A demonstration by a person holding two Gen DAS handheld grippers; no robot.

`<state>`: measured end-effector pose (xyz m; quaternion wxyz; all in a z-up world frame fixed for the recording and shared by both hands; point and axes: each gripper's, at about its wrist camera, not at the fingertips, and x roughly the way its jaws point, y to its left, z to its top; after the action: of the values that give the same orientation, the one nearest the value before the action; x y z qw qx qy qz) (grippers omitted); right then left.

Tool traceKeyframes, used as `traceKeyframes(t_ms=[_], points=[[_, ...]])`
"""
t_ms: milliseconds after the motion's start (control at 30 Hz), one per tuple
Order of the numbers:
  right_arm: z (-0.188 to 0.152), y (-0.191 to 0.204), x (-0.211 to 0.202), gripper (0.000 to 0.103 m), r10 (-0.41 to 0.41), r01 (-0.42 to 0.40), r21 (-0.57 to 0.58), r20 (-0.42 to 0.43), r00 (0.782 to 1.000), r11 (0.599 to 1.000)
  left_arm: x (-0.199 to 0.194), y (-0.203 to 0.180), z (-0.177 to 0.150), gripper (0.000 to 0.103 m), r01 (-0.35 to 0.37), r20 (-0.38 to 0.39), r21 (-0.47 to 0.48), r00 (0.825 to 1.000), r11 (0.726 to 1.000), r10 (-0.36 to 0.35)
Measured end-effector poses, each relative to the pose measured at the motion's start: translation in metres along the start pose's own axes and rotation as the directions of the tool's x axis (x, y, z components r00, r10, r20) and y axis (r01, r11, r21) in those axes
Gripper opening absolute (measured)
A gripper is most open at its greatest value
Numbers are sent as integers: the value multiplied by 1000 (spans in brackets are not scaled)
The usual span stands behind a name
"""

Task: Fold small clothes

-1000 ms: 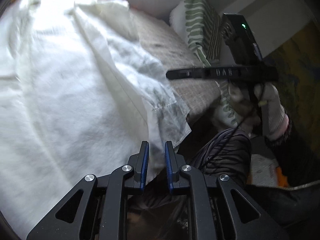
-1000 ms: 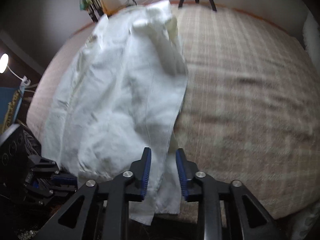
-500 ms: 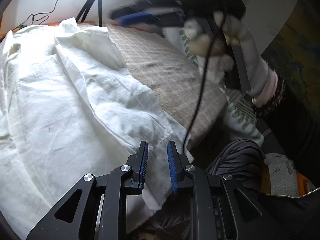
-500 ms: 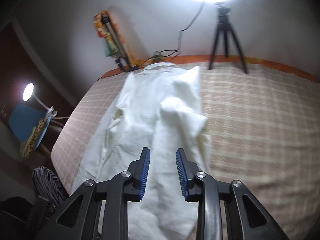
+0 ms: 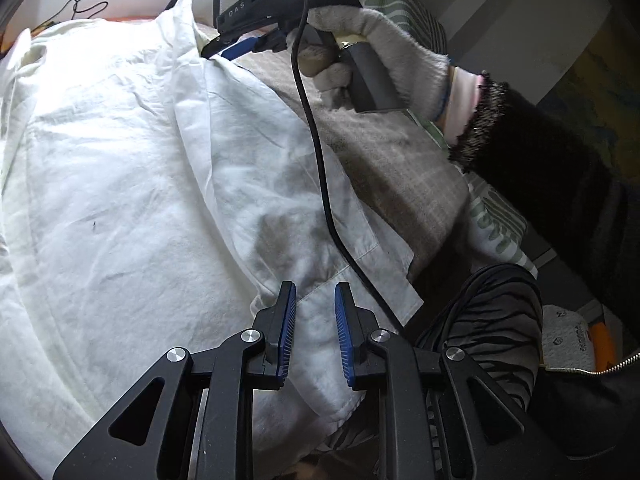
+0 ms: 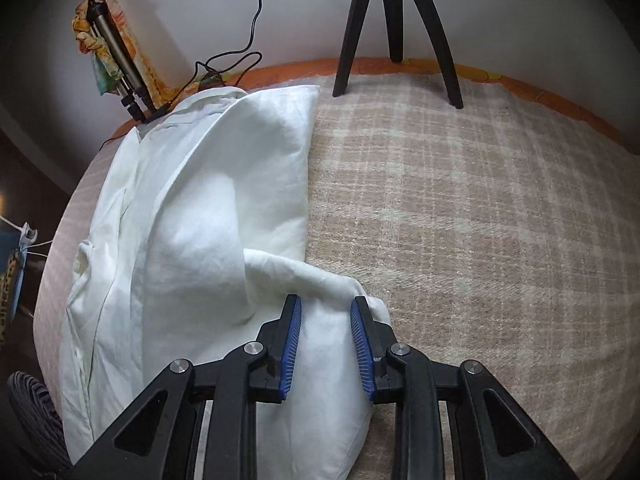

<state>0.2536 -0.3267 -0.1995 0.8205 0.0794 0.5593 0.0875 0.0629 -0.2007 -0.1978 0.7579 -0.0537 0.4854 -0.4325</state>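
Note:
A white garment (image 5: 132, 184) lies spread on a beige checked bed cover (image 5: 400, 168). My left gripper (image 5: 315, 304) is open, its jaws over the garment's near hem at the bed's edge, gripping nothing. My right gripper (image 6: 325, 316) is open, its jaws astride a raised fold of the white garment (image 6: 192, 240). In the left wrist view the right gripper (image 5: 224, 46), held by a gloved hand (image 5: 372, 36), has its tips at the garment's far right edge. The cloth beneath the tips is hidden.
A black tripod (image 6: 396, 24) stands on the bed cover (image 6: 480, 220) at the back. A folded stand with a colourful cloth (image 6: 116, 60) and cables lie at the back left. A green striped pillow (image 5: 496, 224) and my striped knee (image 5: 488, 320) are at the right.
My right gripper has dropped from above the bed onto the garment's far part and now straddles a fold. My left gripper has moved slightly further over the hem.

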Motion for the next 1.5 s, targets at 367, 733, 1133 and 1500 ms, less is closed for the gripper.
traceKeyframes(t_ms=[367, 733, 1133, 1500], points=[[9, 37, -37, 29, 9, 4, -98, 131, 991, 995, -4, -1, -8, 18, -11, 2, -8, 1000, 1000, 11], [49, 83, 59, 26, -169, 172, -278, 34, 985, 945, -2, -1, -11, 18, 4, 21, -1, 1000, 1000, -4], [0, 32, -71, 31, -5, 16, -99, 112, 994, 995, -14, -9, -8, 18, 16, 49, -24, 999, 1000, -15], [-160, -12, -126, 35, 152, -155, 114, 29, 988, 981, -24, -28, 0, 18, -12, 87, 15, 996, 1000, 10]])
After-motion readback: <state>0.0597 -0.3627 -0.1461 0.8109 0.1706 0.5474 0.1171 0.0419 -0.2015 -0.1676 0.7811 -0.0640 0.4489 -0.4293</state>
